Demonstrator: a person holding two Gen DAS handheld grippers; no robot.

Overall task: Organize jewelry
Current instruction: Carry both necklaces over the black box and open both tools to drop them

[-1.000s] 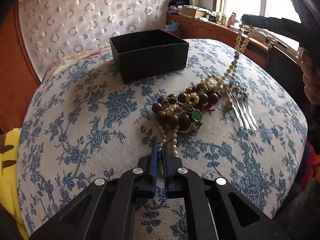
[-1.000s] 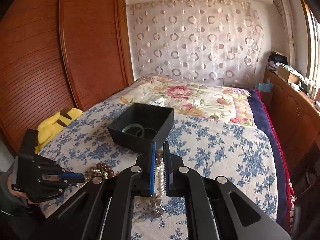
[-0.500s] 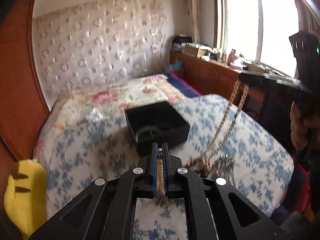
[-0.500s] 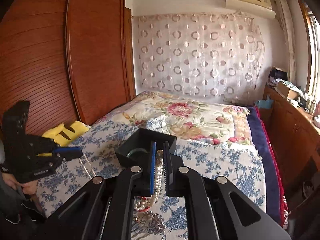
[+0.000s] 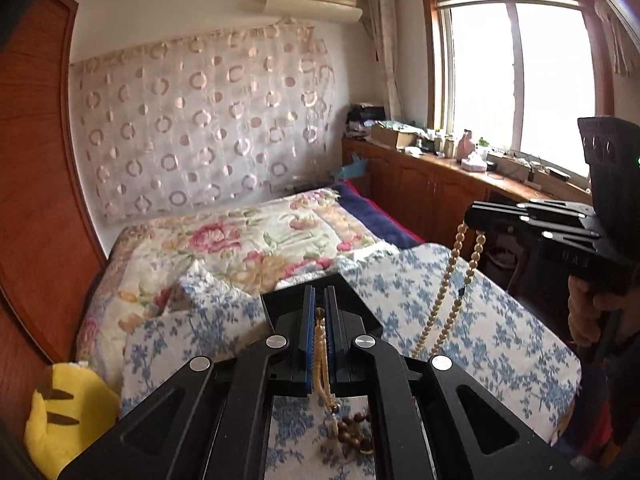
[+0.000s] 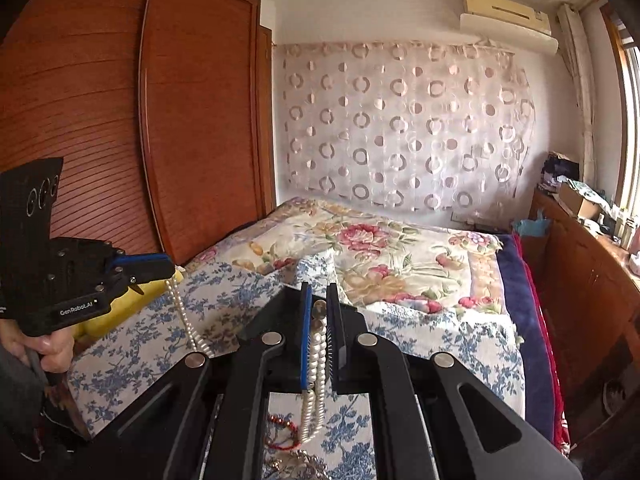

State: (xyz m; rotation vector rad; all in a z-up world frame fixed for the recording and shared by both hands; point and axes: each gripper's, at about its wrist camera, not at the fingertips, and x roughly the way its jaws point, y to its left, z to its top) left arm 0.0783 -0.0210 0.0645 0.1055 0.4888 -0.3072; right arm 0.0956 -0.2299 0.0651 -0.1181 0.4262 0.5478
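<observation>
**Both jaws pinched on one pearl strand, lifted over the bed**

Jaws of the left gripper (image 5: 319, 316) are closed on the pearl necklace (image 5: 446, 292), a bead showing between the blue pads. Its loop hangs below onto a clump of brown wooden beads (image 5: 354, 434) on the blue-flowered bedspread (image 5: 500, 320). Off toward the bed's right edge the right gripper (image 5: 474, 216) holds two strands that droop down. The black box (image 5: 288, 300) sits just behind the fingers.

From the right wrist, the right gripper's jaws also clamp the pearls, doubled between the pads, dangling over red cord (image 6: 282, 436) and tangled pieces. I'd judge the strand light, limp and slippery; grip across several beads and lift slowly, since snagging could break the thread.
</observation>
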